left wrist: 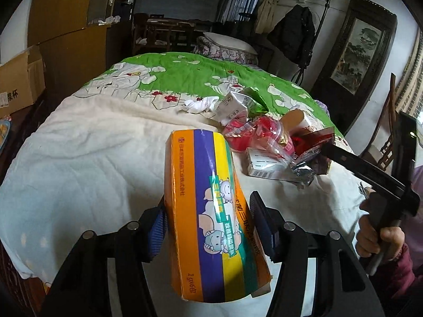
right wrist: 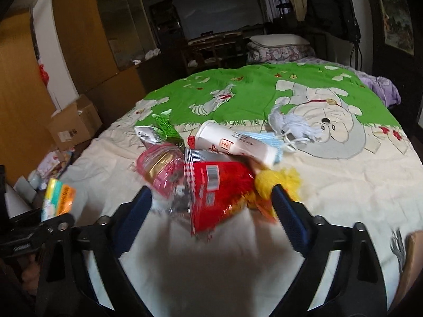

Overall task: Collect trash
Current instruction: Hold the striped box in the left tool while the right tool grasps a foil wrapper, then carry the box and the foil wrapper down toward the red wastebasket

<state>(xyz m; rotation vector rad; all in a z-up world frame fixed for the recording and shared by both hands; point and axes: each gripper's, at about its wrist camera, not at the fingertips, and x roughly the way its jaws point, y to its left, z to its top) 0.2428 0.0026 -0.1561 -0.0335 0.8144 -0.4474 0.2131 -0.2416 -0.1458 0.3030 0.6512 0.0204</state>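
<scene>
Trash, a pile of crumpled wrappers and a white paper cup (right wrist: 232,142), lies on the bed (right wrist: 343,185). An orange striped cardboard box (left wrist: 211,211) is clamped by the left gripper (left wrist: 208,219); the right gripper (right wrist: 211,203) is spread wide around a red foil packet (right wrist: 219,190), so closing seems next.

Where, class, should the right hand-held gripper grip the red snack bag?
Probably the red snack bag at its near bottom edge, approached from the near side. That flat, crinkled end points at the open right hand-held gripper, while trash crowds its far end.

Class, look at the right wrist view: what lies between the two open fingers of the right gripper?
In the right wrist view, the right gripper stands open around a red snack wrapper; a yellow crumpled wrapper sits by its right finger.
</scene>
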